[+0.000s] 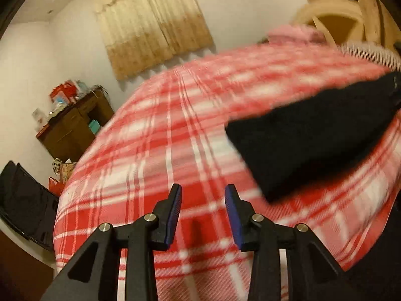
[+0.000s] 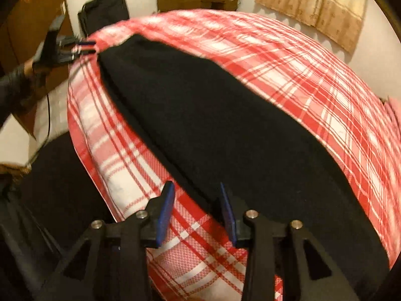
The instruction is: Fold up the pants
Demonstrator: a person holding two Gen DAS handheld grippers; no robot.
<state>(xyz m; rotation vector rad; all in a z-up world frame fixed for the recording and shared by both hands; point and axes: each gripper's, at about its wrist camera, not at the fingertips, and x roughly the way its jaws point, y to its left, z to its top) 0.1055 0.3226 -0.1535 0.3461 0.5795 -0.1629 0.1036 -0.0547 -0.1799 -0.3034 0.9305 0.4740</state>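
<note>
Black pants point(image 2: 213, 115) lie stretched out flat on a bed with a red and white plaid blanket point(image 2: 313, 70). My right gripper point(image 2: 196, 213) is open and empty over the pants' near edge at one end. In the left wrist view the other end of the pants point(image 1: 313, 130) lies to the right. My left gripper point(image 1: 203, 215) is open and empty above the blanket point(image 1: 163, 138), to the left of the pants. The left gripper also shows in the right wrist view point(image 2: 89, 46) at the far end of the pants, held by a hand.
A brown wooden cabinet point(image 1: 75, 128) with clutter on top stands against the wall. A dark bag point(image 1: 22, 200) sits beside the bed. A beige curtain point(image 1: 150, 22) hangs on the wall. A pink pillow point(image 1: 295, 33) and wooden headboard point(image 1: 333, 17) are at the bed's head.
</note>
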